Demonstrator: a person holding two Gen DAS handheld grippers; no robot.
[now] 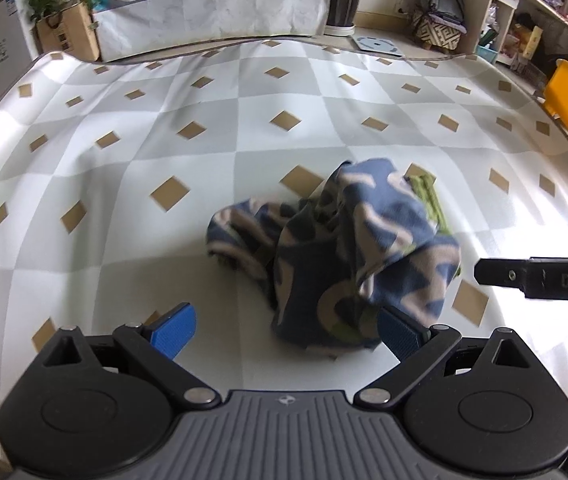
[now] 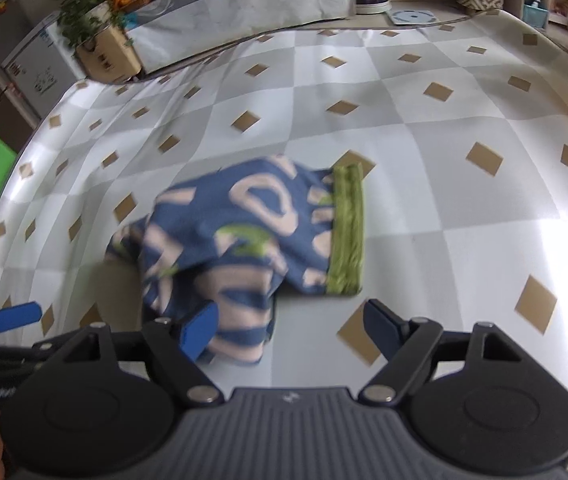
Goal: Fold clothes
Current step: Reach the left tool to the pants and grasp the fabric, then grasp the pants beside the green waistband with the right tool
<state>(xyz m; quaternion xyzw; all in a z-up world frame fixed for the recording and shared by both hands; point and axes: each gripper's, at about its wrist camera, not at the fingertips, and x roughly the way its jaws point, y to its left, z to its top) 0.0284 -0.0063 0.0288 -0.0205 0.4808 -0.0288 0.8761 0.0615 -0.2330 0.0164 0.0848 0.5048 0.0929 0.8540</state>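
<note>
checkered tablecloth (image 1: pixel 244 112) w/ crumpled blue garment (image 1: pixel 348 248), hand-held grippers apart.

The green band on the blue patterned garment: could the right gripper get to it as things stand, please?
Probably yes: the right gripper is open and empty, and the green band lies exposed just ahead on the tablecloth, nothing covering it.

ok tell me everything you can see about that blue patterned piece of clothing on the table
The blue garment looks like soft knit fabric, blue with pale pink shapes, some green marks and a ribbed green band along one edge. It lies crumpled and unfolded on the checked tablecloth, bunched into a heap. Both open grippers sit near it; neither one's jaws press on it.
</note>
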